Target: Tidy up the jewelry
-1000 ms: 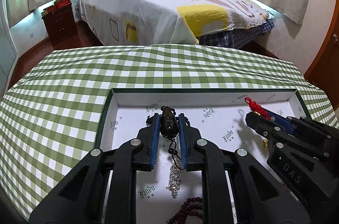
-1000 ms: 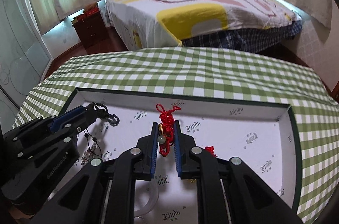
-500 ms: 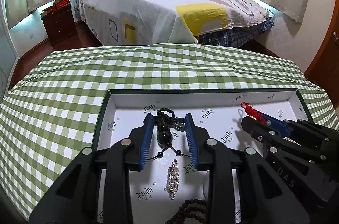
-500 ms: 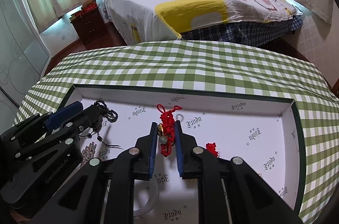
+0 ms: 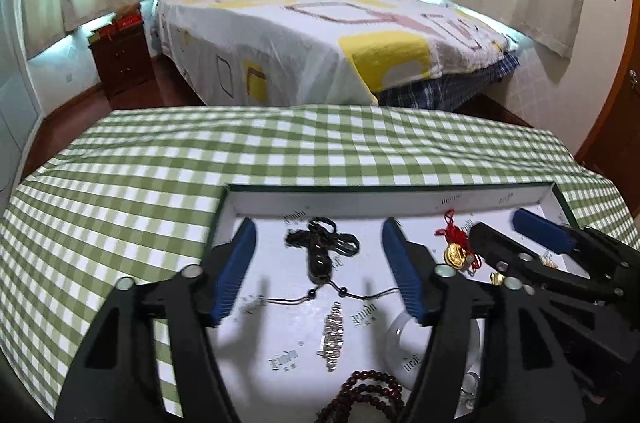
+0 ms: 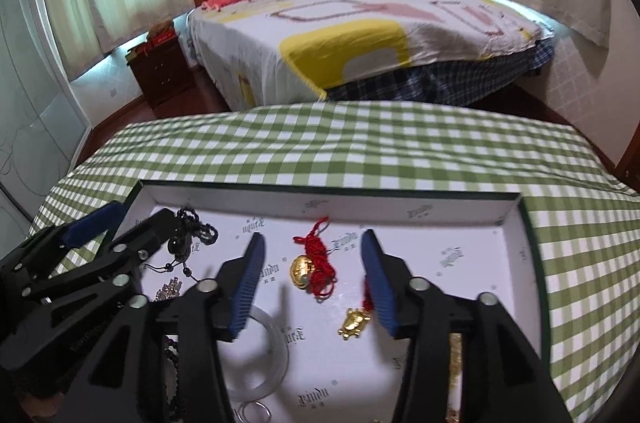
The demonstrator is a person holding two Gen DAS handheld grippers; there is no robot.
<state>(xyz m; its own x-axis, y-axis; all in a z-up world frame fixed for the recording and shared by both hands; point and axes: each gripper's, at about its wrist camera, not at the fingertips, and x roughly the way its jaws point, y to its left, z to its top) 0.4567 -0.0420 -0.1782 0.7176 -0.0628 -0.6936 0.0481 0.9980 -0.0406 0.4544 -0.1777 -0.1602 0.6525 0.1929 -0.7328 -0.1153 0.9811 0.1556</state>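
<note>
Releasing cleanly means lifting both tools straight up so no cord snags a pad. The white printed cardboard box (image 5: 400, 209) sits on green checked cloth (image 5: 160, 163). The left gripper (image 5: 318, 271), jaws opening, straddles the glossy black knotted-cord pendant (image 5: 318, 255) on the box floor. The right gripper (image 6: 312, 269), also opening, brackets the shiny gold charm on red braided cord (image 6: 314, 263), free.
</note>
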